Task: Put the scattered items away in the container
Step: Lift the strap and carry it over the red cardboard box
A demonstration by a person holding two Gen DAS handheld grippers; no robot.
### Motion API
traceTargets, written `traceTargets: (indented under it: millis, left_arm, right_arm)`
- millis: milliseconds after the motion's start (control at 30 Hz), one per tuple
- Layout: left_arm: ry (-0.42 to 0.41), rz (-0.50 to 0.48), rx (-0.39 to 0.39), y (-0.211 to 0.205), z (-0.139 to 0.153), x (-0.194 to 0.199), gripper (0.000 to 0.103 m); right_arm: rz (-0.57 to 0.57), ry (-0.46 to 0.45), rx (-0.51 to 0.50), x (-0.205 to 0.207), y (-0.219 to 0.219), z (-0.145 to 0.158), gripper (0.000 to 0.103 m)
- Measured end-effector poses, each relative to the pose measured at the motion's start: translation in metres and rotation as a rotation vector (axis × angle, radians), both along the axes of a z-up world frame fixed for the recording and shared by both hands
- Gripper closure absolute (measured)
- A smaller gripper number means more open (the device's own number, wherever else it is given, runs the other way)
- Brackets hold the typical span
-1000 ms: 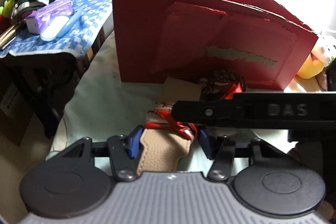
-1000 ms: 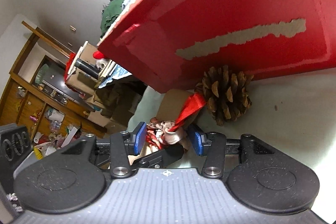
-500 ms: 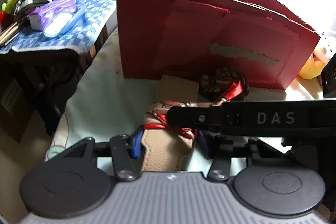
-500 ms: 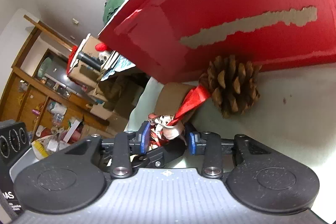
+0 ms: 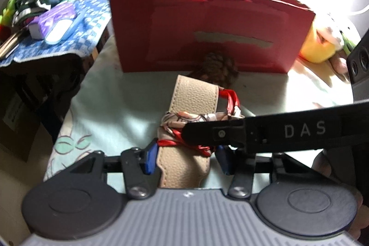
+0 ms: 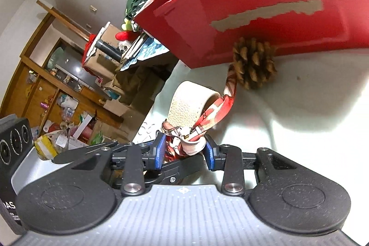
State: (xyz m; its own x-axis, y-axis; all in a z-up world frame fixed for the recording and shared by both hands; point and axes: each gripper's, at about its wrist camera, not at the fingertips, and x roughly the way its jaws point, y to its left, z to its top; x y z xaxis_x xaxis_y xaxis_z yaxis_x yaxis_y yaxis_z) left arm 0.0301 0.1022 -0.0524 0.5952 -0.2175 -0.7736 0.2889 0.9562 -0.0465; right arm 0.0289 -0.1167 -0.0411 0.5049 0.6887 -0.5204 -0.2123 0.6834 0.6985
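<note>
Item one: tan strap (image 5: 188, 123) with a patterned scarf (image 5: 184, 120) and red ribbon (image 5: 231, 98) knotted round it. It hangs lifted off the pale sheet (image 5: 120, 107), in front of the red box (image 5: 207, 24) and not yet inside.

My left gripper (image 5: 185, 159) has its blue pads against both edges of the strap's near end; I judge it clamped. My right gripper (image 6: 184, 150) is closed on the scarf knot and crosses in front of the left.

Item two: pine cone (image 6: 253, 63), on the sheet against the box's front wall, untouched.

The box interior is out of sight, so I cannot count anything as stowed. As I read it, both items are left to do, with the strap bundle under way.
</note>
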Motion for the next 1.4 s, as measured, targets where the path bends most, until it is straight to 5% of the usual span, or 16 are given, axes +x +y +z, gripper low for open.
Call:
traceTargets:
  millis: [900,1400]
  left_arm:
    - [-0.019,-0.317,-0.056,-0.133,0.016,-0.012,0.052]
    - [-0.213,-0.396,-0.081,-0.159,0.101,0.004,0.051]
  right_arm:
    - [-0.32,-0.072,-0.002,-0.047,-0.088,0.023,0.066]
    - [-0.386,-0.292,-0.046,-0.023,-0.094,0.103,0.066]
